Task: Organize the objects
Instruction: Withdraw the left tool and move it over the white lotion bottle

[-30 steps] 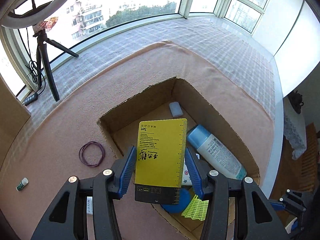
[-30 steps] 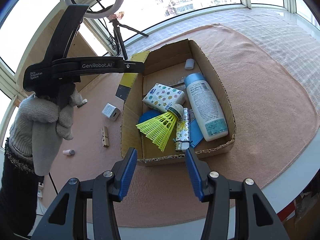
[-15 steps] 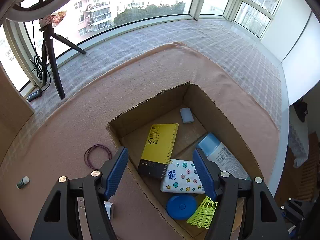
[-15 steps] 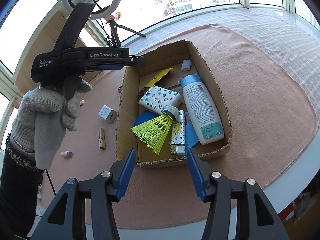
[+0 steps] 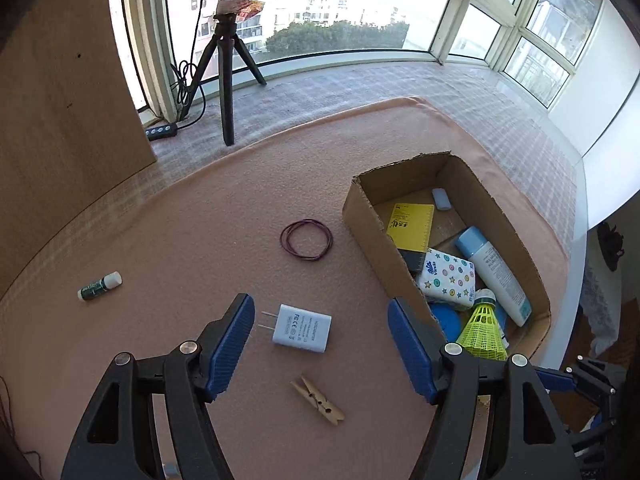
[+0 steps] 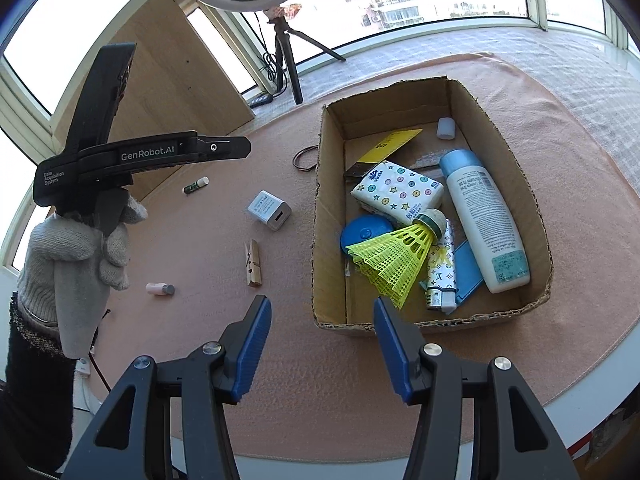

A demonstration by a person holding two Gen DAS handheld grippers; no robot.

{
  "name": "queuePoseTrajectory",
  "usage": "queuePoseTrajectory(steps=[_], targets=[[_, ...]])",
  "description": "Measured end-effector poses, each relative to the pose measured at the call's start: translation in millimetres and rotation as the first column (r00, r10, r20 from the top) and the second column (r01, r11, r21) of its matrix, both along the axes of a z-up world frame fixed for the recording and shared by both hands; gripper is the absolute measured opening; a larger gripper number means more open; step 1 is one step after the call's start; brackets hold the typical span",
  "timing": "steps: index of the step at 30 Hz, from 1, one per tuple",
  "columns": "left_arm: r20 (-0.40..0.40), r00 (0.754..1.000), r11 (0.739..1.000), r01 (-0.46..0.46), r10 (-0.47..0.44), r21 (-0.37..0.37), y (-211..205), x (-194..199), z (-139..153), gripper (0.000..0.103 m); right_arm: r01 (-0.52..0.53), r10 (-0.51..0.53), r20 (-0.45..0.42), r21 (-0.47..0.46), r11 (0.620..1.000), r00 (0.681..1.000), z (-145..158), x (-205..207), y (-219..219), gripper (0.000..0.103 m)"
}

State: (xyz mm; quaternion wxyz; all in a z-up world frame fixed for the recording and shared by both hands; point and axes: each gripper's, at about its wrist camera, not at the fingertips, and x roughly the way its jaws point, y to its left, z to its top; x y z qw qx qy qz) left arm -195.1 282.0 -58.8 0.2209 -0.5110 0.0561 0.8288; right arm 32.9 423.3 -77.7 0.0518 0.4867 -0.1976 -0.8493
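Observation:
A cardboard box [image 5: 360, 216] [image 6: 324, 208] stands on the pink cloth. In it a yellow card [image 5: 412, 224] [image 6: 394, 142] lies beside a tissue pack [image 6: 396, 190], a white bottle [image 6: 484, 216] and a yellow shuttlecock [image 6: 394, 258]. My left gripper [image 5: 320, 310] is open and holds nothing. It hovers left of the box, and a white charger [image 5: 302, 328] [image 6: 269, 210] lies on the cloth below its fingers. My right gripper [image 6: 320, 306] is open and empty over the box's near left corner.
Loose on the cloth are a wooden clothespin [image 5: 318, 400] [image 6: 253, 262], a purple rubber band [image 5: 306, 239], a small green bottle [image 5: 99, 286] and a small pink bottle [image 6: 159, 289]. A ring-light tripod [image 5: 226, 80] and a wooden board [image 5: 60, 100] stand behind. A gloved hand [image 6: 80, 240] holds the left gripper.
The yellow card left my left gripper and now lies in the box. That gripper opened wider and swung left, from over the box to over the charger. The right gripper shifted slightly left.

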Motion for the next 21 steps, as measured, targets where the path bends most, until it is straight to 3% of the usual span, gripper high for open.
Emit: queuePoseTrajectory(steps=[6,13,21], targets=[[0.019,0.996,0.996,-0.083,0.084,-0.025,-81,26,-12,0.075,-0.072,0.072,-0.011,-0.002,0.997,0.997,4,-9,-33,0.049],[0.121,0.969,0.976,-0.214,0.217,-0.041,-179,42,-53,0.075,-0.129,0.129,-0.014,-0.008,0.992,0.992,6,-20,-67,0.049],[0.223,0.929,0.951,-0.309,0.294,0.031,-247,46,-88,0.074,-0.157,0.156,0.006,0.009,0.988,0.988,-3,-35,-96,0.049]])
